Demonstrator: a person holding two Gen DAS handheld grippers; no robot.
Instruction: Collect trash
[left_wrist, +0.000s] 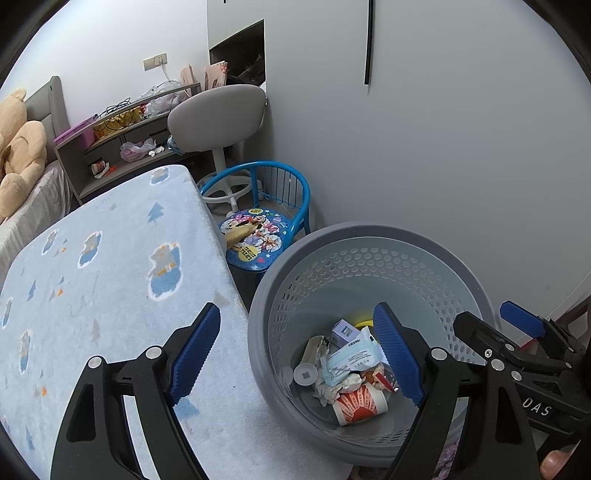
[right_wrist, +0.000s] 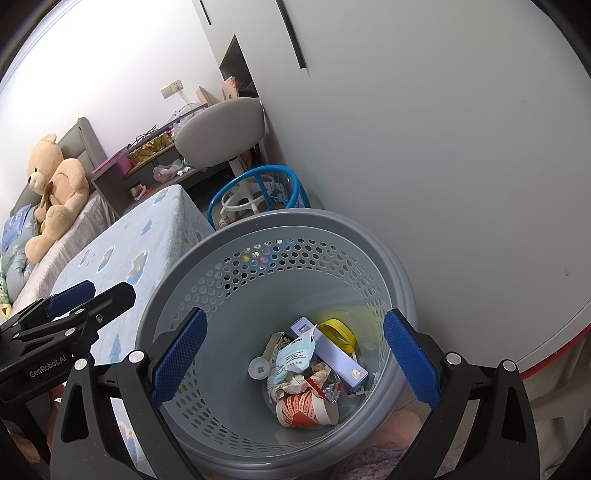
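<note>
At the left lies the pale blue fleece-covered table top (left_wrist: 110, 280) printed with clouds and trees; what shows of it carries no loose item. The left gripper (left_wrist: 299, 354) hangs over its right edge, pointing down at a slant, jaws spread wide with nothing between the blue ribbed pads (left_wrist: 194, 352).

Just beside that right edge stands the round grey perforated plastic bin (right_wrist: 402, 280). The collected trash rests on its bottom: a red-and-white paper cup (right_wrist: 306, 408) lying on its side, a pale blue wipes packet (right_wrist: 293, 356), a long white carton (right_wrist: 334, 352), a yellow ring (right_wrist: 338, 332), a small round white cap (right_wrist: 258, 367) and crumpled wrappers (right_wrist: 319, 378).

The right gripper (right_wrist: 293, 363) is centred above the bin mouth, jaws likewise wide and empty, with the bin's contents straight below and ahead of it. It is the nearer of the two to the bin; the left gripper straddles the rim from the table side.

Judgement: nothing to pick is visible on the table, so collection appears near complete. Any further piece would lie outside both views, to be carried rightward into the bin.
</note>
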